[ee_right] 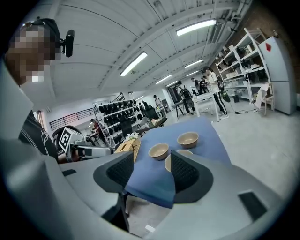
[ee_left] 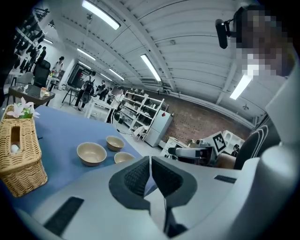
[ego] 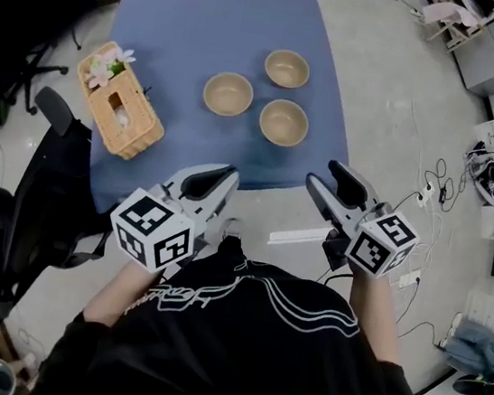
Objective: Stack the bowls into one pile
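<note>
Sitting apart: 3 empty bowls (ego: 228, 94) (ego: 287, 68) (ego: 284, 122) | L gripper (ego: 228, 180) jaws closed | R gripper (ego: 323, 175) jaws open

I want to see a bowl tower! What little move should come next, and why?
Probably reach the right gripper forward to the nearest round tan bowl: that gripper's jaws stand open and empty, and the other two bowls sit apart from it on the blue tablecloth.
</note>
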Available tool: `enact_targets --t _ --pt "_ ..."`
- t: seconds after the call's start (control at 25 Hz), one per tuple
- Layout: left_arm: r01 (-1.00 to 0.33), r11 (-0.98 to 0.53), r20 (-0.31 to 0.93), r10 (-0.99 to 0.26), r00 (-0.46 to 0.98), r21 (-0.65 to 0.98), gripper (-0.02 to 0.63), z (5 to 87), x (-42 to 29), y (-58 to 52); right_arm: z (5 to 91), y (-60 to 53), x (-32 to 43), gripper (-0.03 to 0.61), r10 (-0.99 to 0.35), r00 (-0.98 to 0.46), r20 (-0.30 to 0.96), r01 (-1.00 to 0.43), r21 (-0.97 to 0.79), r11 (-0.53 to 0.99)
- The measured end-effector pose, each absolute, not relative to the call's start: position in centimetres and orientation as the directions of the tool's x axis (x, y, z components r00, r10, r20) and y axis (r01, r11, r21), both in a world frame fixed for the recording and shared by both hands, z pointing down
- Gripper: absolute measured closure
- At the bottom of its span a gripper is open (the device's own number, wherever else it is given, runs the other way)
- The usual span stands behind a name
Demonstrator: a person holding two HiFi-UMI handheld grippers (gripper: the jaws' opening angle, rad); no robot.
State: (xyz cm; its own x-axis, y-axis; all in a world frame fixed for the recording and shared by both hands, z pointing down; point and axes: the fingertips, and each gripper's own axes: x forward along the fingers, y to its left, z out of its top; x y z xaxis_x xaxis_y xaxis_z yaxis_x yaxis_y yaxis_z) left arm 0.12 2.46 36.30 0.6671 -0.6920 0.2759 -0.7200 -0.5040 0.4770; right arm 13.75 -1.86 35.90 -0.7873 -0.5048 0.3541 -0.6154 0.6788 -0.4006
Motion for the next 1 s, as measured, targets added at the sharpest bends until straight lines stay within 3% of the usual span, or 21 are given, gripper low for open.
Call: enact_targets --t 1.0 --pt "-0.766 -0.450 0.369 -0.688 0.625 0.458 0.580 41.8 -3.0 -5.7 45.7 -11.3 13.8 0.334 -0.498 -0.684 0.533 -0.723 -0.406 0.559"
